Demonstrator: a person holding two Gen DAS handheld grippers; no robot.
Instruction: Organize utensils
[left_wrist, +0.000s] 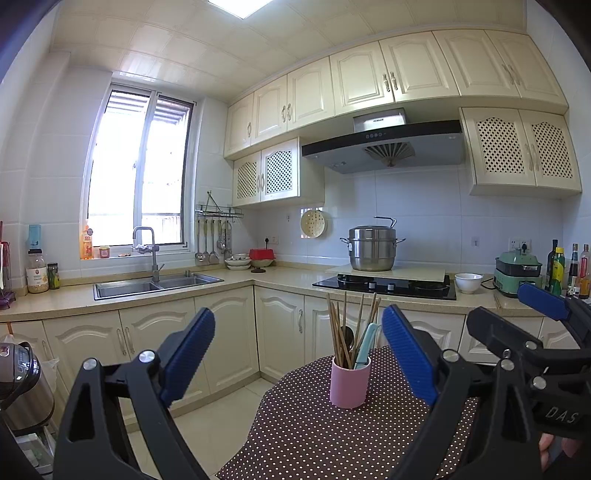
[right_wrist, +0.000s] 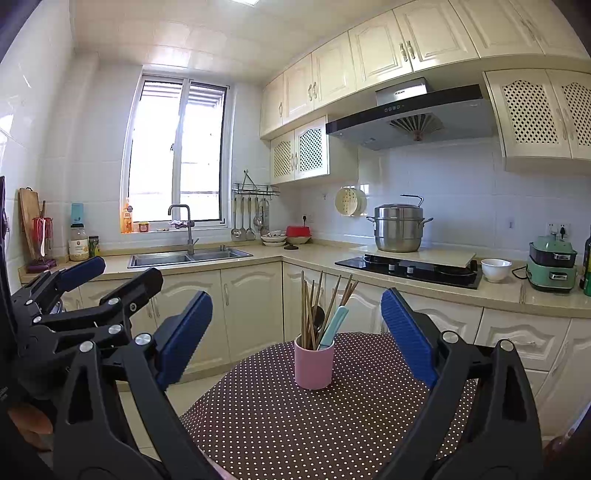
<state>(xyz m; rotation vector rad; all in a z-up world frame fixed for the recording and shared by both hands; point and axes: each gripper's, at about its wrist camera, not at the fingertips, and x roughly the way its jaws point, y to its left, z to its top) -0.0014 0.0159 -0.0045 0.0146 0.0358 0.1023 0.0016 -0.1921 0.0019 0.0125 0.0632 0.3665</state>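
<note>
A pink cup stands upright on a round table with a brown polka-dot cloth. It holds several wooden chopsticks, a teal-handled utensil and a dark spoon-like piece. My left gripper is open and empty, short of the cup, which lies slightly right of its centre. Open and empty too, my right gripper faces the cup straight ahead. Each gripper shows in the other's view: the right gripper and the left gripper.
An L-shaped counter runs behind with a steel sink, a black hob bearing a steel pot, a white bowl, a green appliance and bottles. Ladles hang on a wall rack. A cooker stands at lower left.
</note>
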